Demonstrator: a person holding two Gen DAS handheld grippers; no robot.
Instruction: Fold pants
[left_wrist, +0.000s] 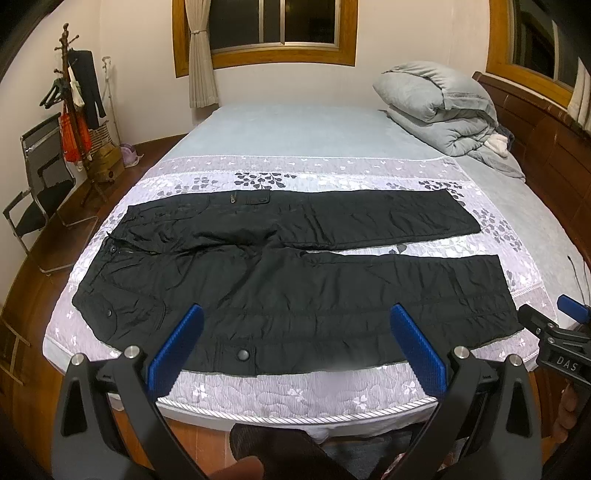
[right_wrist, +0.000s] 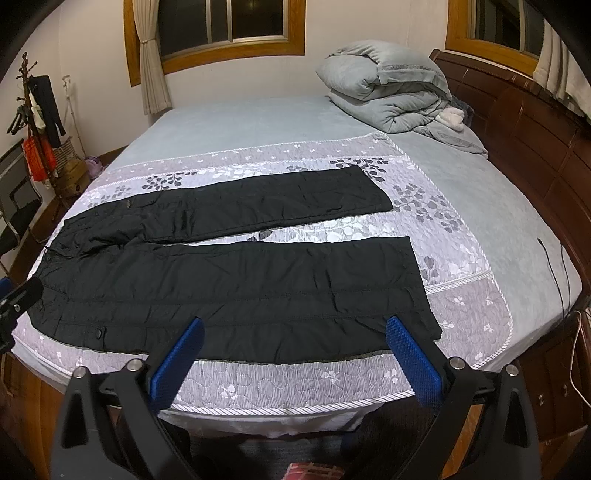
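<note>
Black pants (left_wrist: 280, 280) lie flat, unfolded on bed (left_wrist: 295, 391), 2 legs apart; left gripper (left_wrist: 295, 347) & right gripper (right_wrist: 295, 347) w/ jaws apart, nothing gripped, all folds left.

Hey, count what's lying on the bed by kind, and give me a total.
Pants: 1
Duvet: 1
Quilt: 1
Cable: 1
Total: 4
</note>
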